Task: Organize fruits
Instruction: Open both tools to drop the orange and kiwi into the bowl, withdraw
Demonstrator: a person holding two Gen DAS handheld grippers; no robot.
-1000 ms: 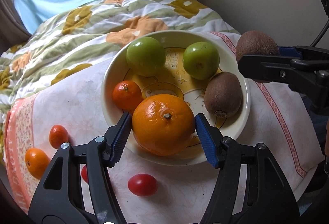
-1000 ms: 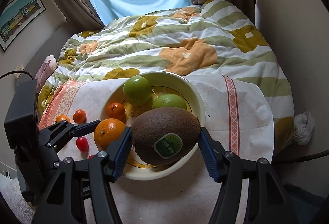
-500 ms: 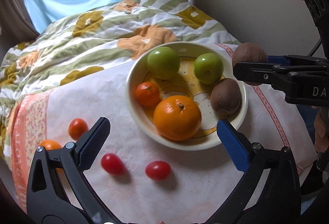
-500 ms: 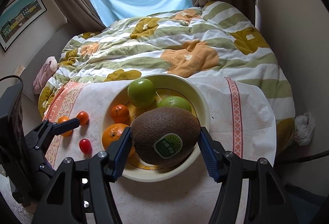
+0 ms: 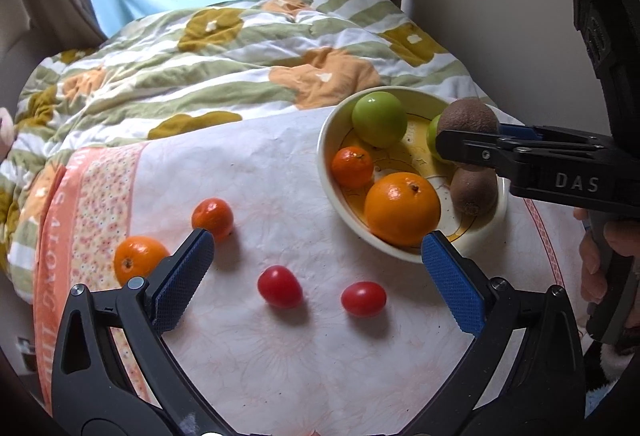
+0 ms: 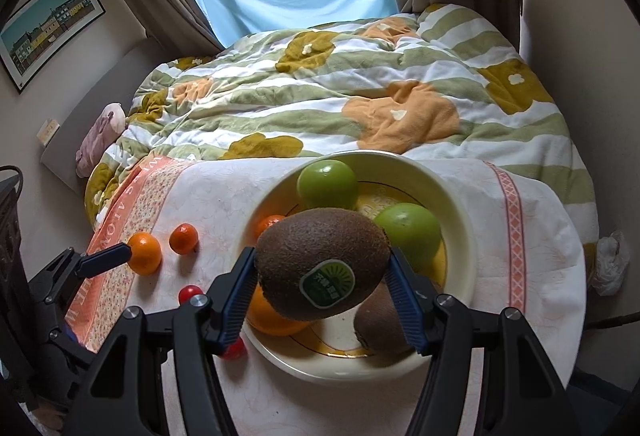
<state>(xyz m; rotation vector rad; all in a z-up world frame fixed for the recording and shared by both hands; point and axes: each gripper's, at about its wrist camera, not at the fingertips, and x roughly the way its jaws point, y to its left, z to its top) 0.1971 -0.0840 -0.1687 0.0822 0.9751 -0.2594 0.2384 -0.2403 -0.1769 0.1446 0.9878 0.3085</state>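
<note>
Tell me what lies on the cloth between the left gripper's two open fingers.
In the left wrist view, two red tomatoes lie on the cloth between the fingers of the open left gripper; nothing is gripped.

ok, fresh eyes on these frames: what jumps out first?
The stickered kiwi clamped in the right gripper, hanging over the cream bowl, which already holds two green apples, oranges and another kiwi. Next, the left gripper, wide open and empty above two red tomatoes on the white cloth.
</note>
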